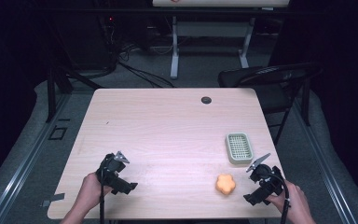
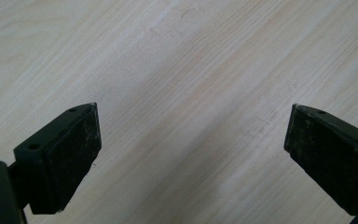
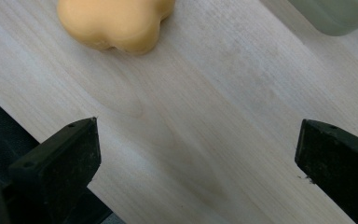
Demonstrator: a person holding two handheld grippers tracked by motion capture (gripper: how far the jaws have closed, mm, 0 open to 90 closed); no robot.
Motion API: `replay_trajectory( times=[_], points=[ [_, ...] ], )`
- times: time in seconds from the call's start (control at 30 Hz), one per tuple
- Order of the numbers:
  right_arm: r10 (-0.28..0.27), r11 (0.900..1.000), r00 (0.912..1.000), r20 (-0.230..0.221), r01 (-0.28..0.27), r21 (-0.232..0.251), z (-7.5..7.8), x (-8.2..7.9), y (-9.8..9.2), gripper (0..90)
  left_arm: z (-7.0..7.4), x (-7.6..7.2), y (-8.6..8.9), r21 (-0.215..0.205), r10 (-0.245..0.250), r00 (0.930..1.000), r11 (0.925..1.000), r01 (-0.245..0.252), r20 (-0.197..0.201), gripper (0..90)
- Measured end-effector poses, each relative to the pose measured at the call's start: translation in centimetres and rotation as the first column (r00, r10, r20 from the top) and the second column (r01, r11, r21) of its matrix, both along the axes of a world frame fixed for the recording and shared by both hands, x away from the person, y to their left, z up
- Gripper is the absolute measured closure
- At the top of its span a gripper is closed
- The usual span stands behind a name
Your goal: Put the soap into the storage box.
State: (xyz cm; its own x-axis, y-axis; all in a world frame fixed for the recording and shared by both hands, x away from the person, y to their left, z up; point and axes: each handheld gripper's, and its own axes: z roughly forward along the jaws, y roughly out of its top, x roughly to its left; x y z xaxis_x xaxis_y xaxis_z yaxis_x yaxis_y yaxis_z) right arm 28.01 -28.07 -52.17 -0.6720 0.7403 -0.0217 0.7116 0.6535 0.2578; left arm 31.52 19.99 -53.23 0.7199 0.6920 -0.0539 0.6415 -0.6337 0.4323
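A pale wood-grain counter stands on grey floor in a dim, dark-walled room. A black folding chair sits at its far right corner; a white-legged table and tangled cables lie beyond.

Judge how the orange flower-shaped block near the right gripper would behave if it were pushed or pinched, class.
The orange flower-shaped block lies flat and low on the table, so it would probably slide, not roll or tip. Its smooth, waxy-looking surface may be slippery. The rounded lobes could let the pads skid unless the open right gripper pinches it squarely.
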Motion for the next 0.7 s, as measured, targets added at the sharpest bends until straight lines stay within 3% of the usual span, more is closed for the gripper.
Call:
replay_trajectory(
  times=[0.13,0.2,0.37,0.4,0.47,0.7],
  points=[
    [-0.005,1.0,1.0,0.0,0.005,0.015,-0.2,0.0,0.1,0.0,-0.1,0.0,0.0,0.002,-0.003,1.0,1.0,0.003,-0.002,3.9],
    [0.013,1.0,0.9999,-0.005,-0.013,-0.006,0.0,0.0,0.2,0.0,0.0,0.0,0.0,0.001,-0.002,1.0,1.0,0.002,0.001,3.9],
    [0.021,1.0,0.9998,-0.002,-0.021,0.009,0.0,0.0,0.5,0.0,0.0,-0.2,0.0,0.003,0.0,1.0,1.0,0.0,0.005,3.9],
    [0.036,0.999,0.9993,0.0,-0.036,-0.009,0.3,0.0,0.6,0.0,0.0,-0.2,0.1,0.002,0.001,1.0,1.0,-0.001,0.005,3.9],
    [0.045,0.999,0.9987,0.021,-0.045,0.004,0.5,0.0,0.9,0.0,0.1,-0.1,0.1,-0.001,0.001,1.0,1.0,-0.001,0.002,3.9],
    [0.054,0.998,0.9981,0.028,-0.055,0.028,0.8,0.2,1.2,0.0,0.0,0.0,0.0,-0.002,-0.004,1.0,1.0,0.004,-0.001,3.9]
  ],
)
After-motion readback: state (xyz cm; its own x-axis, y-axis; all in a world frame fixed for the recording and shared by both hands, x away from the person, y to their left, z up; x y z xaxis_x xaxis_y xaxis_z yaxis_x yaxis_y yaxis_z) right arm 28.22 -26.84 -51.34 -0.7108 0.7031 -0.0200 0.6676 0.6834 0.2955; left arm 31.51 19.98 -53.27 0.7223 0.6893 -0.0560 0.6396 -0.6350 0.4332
